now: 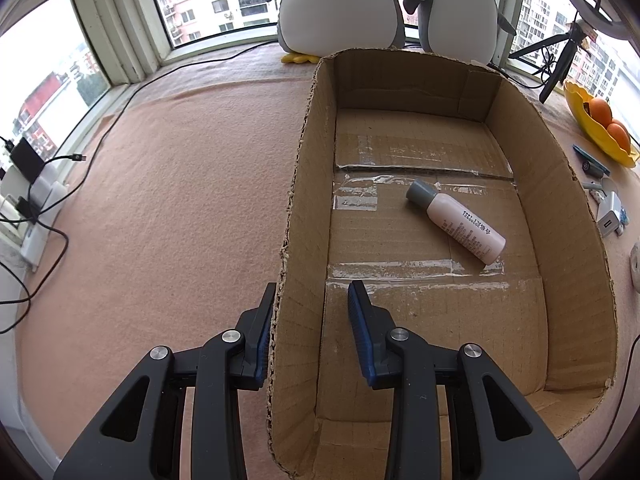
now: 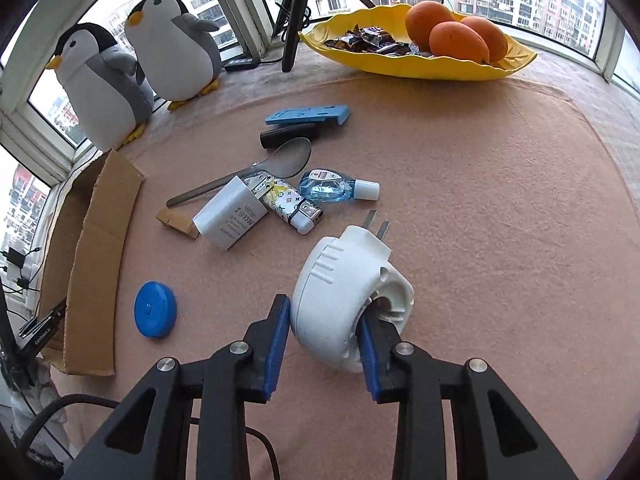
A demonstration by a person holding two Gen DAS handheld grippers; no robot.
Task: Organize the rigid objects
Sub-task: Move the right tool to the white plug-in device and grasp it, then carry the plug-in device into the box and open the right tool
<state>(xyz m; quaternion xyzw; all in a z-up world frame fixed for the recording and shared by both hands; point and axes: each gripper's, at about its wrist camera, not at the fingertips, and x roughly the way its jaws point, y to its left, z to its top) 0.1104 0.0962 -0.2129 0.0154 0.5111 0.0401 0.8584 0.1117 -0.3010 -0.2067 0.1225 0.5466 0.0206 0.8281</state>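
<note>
In the left wrist view, our left gripper sat at the bottom centre, its jaws wide and straddling the near left wall of the cardboard box, one finger outside, one inside. A pink bottle lay on its side on the box floor, right of centre.

In the right wrist view, our right gripper held a white plug-in device at lower centre, jaws closed on its rounded body, the right finger tucked into its open end. Loose items waited mid-frame on the pink counter: a white charger, a spoon, a blue disc.

We judged the curved shell could twist or slip from the grip during carrying.
</note>
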